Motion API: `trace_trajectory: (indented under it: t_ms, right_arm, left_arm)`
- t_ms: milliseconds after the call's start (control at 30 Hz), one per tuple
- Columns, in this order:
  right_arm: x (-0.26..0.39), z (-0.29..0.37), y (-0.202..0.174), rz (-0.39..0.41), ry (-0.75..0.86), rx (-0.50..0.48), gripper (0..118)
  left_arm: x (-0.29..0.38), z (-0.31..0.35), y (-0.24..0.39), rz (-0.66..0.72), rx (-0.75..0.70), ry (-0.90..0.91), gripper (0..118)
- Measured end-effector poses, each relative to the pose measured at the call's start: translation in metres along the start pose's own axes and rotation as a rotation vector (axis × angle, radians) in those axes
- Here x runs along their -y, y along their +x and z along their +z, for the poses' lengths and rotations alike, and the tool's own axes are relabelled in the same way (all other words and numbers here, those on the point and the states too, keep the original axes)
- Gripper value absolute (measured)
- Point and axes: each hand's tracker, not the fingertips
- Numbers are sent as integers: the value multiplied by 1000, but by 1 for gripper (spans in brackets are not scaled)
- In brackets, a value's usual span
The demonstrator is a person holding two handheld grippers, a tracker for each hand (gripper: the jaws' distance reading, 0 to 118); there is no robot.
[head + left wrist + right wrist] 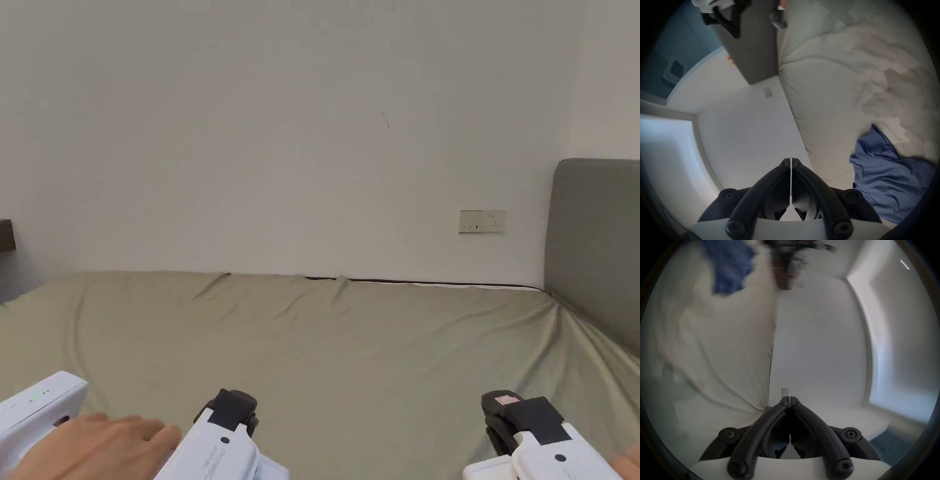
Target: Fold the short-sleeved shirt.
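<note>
A blue short-sleeved shirt (890, 181) lies crumpled on the pale green bed sheet (843, 81), at the lower right of the left gripper view. The right gripper view catches it as a blurred blue patch (730, 267) at the top left. My left gripper (791, 160) is shut with nothing between its jaws and points at the wall, apart from the shirt. My right gripper (789, 398) is shut too, empty, also aimed at the wall. In the head view both grippers sit at the bottom edge, left gripper (232, 406) and right gripper (509, 409), above bare sheet (350, 350).
A white wall (300, 137) runs behind the bed, with a socket plate (481, 221) low on it. A grey padded headboard (597, 250) stands at the right end. A hand (94, 444) holds the left gripper's white body.
</note>
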Motion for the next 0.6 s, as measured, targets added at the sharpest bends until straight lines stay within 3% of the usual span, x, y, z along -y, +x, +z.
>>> trace_trajectory:
  t_ms: [67,133,167,200,300,333,367,400,433,467,500,600]
  right_arm:
    - [1,2,8,-117,5,-2,0]
    - [3,3,23,-360,-27,29,0]
    - [5,4,35,-524,-58,44,0]
    - [17,-4,50,-738,-94,62,0]
    - [42,14,75,-1490,-79,178,0]
    - [50,15,77,-1671,-67,228,0]
    - [55,19,76,-1803,-43,241,0]
    - [53,21,69,-1992,-100,230,0]
    - [49,25,69,-2002,-102,259,0]
    - [48,28,74,-1900,-33,335,0]
    - [46,29,76,-1894,-71,337,0]
    - [45,27,76,-1837,-50,244,0]
  left_arm:
    - [1,-6,-9,194,-19,-67,0]
    - [7,-5,-36,503,-51,-78,0]
    - [12,-1,-53,698,-57,-59,0]
    - [16,5,-68,901,-109,-57,0]
    - [34,28,-95,1517,-339,-50,0]
    - [34,35,-97,1669,-398,-36,0]
    - [35,40,-95,1852,-441,14,0]
    - [37,43,-89,2004,-445,73,0]
    - [38,43,-84,2135,-398,116,0]
    - [39,42,-81,2231,-336,140,0]
    - [39,39,-78,2243,-247,128,0]
    - [28,30,-74,2076,-184,69,0]
